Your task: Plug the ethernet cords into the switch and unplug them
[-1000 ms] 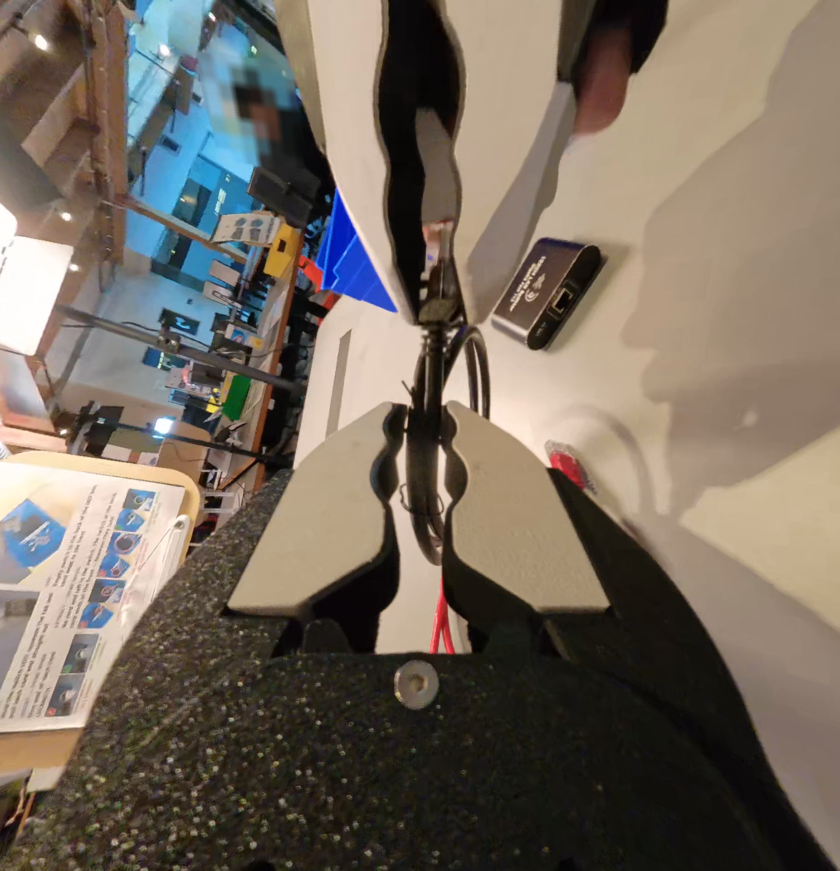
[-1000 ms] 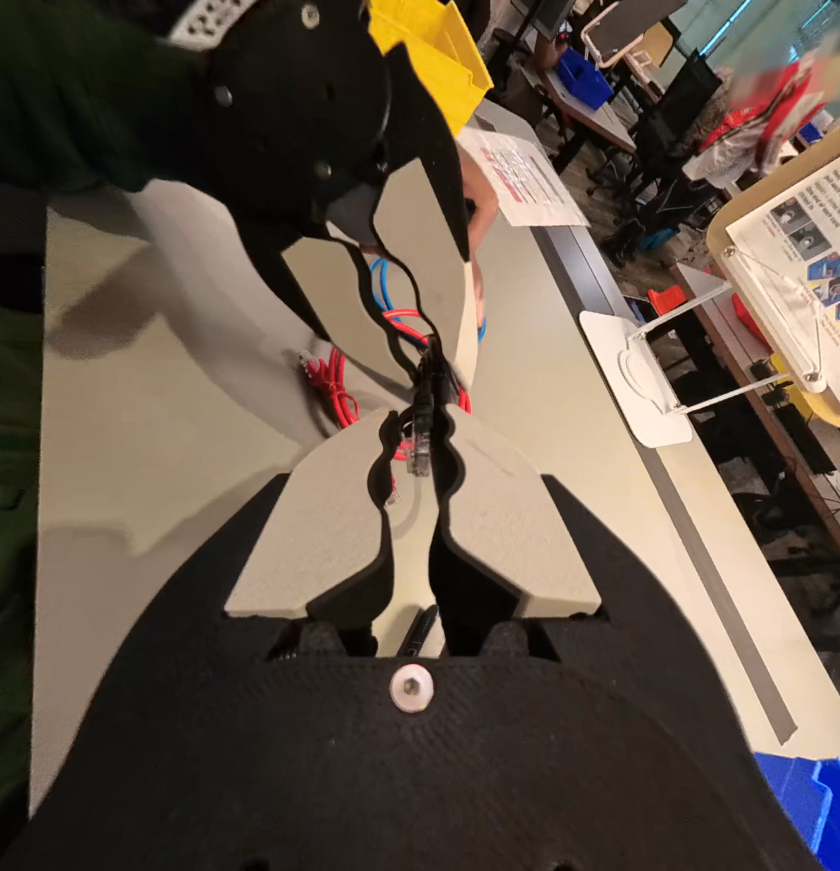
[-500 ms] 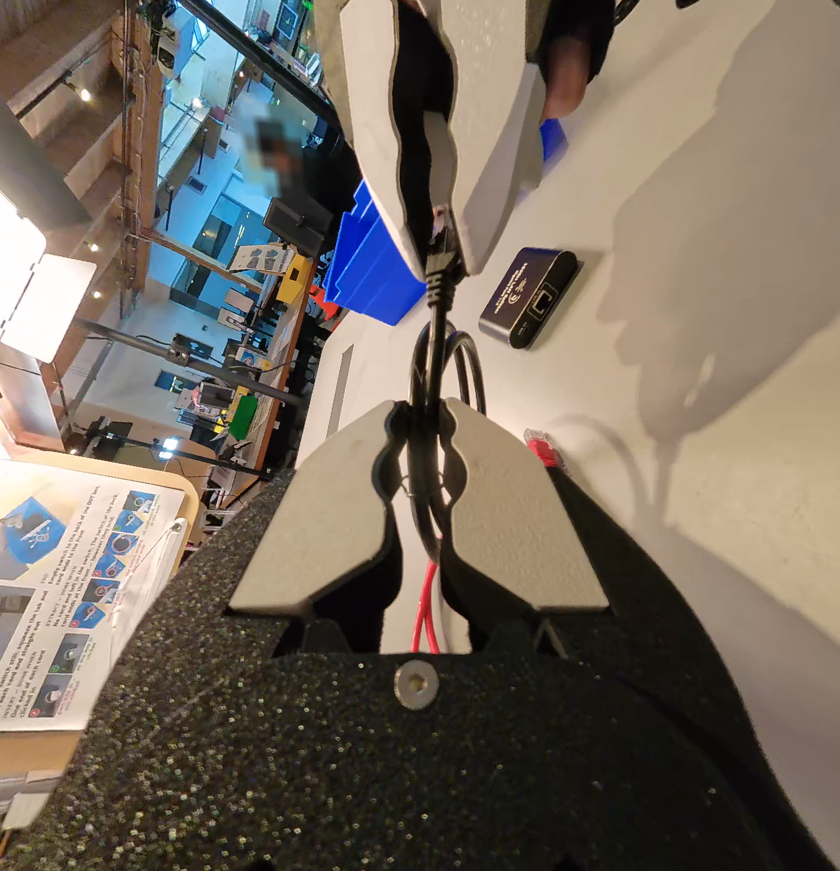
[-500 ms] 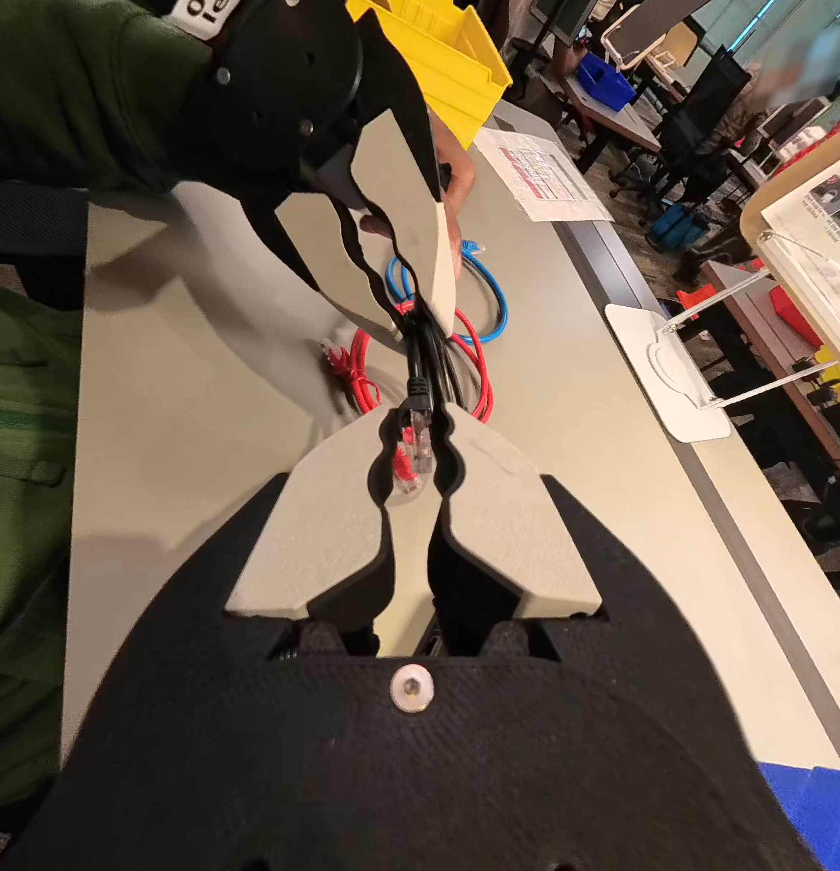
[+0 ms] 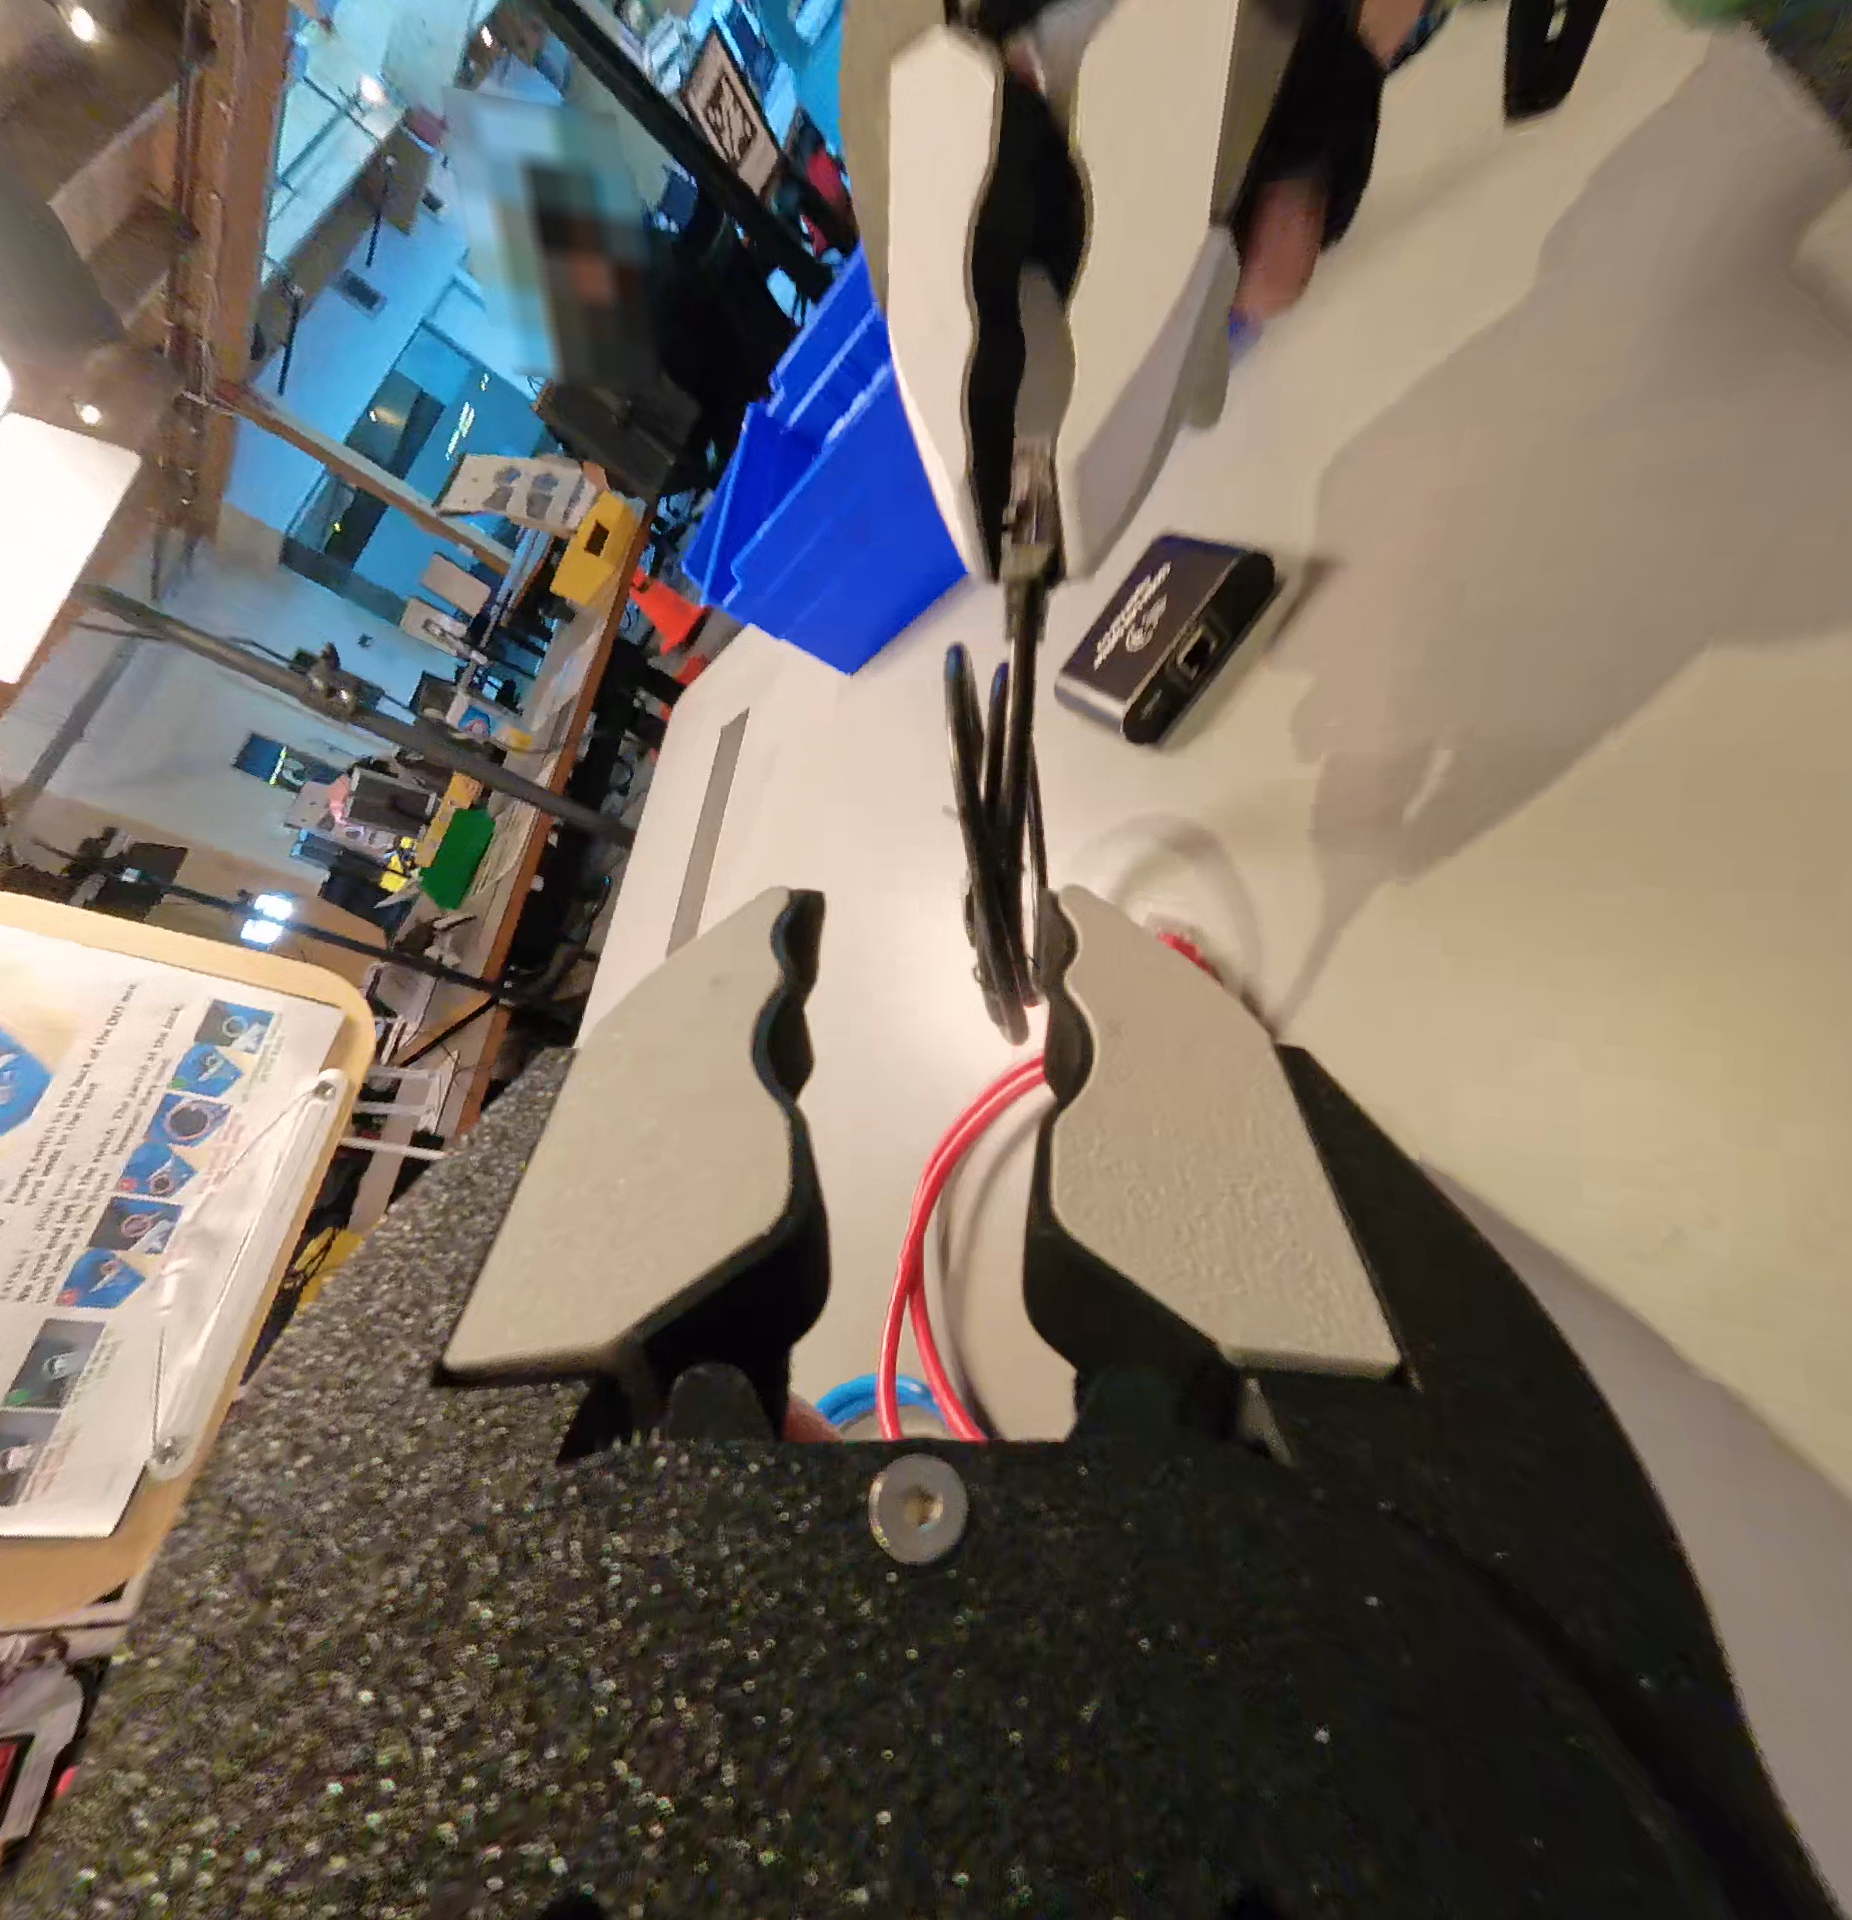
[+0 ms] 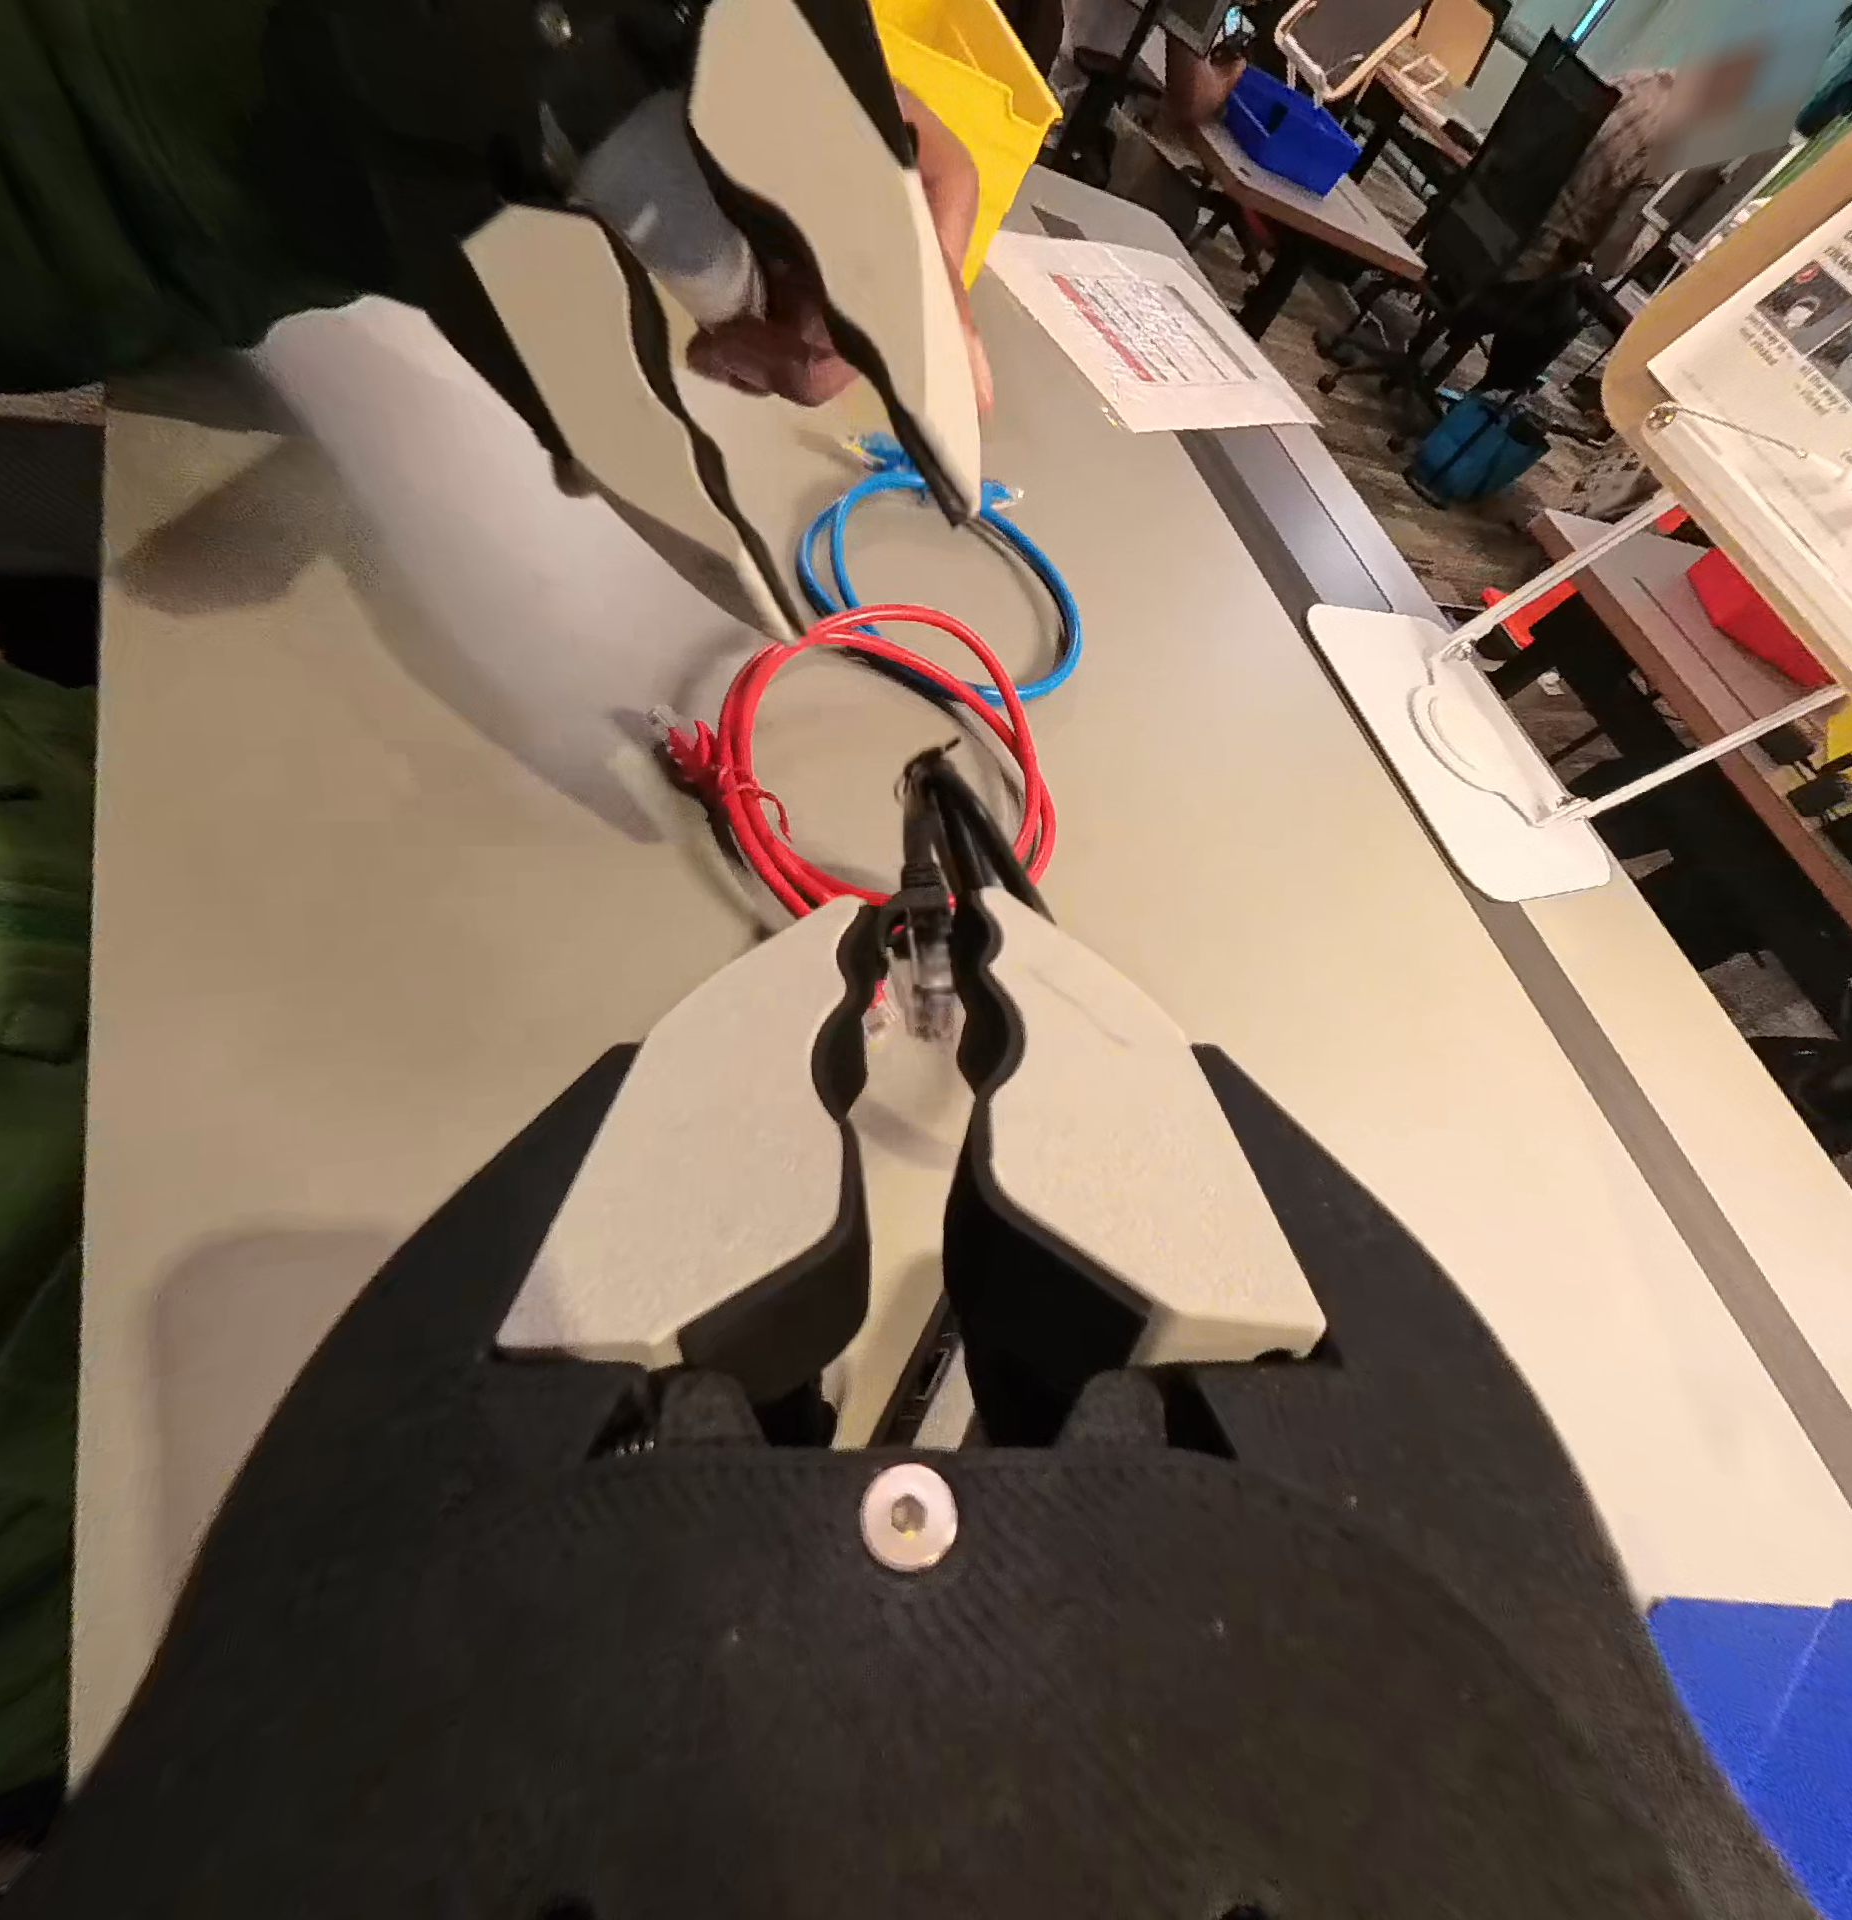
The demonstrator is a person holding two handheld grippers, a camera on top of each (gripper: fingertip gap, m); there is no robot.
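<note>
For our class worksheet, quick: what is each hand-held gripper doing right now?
Left hand-held gripper: open, holding nothing.
Right hand-held gripper: shut on the black cord's plug.

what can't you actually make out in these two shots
- Switch: left wrist view shows one port face; the other sides are turned away. In the right wrist view it is mostly hidden behind the right gripper.
- Black cord: motion blur hides how its loops are tied.
- Blue cord: one plug is covered by the left gripper fingers.
- Red cord: ends cut off behind the left fingers.
</note>
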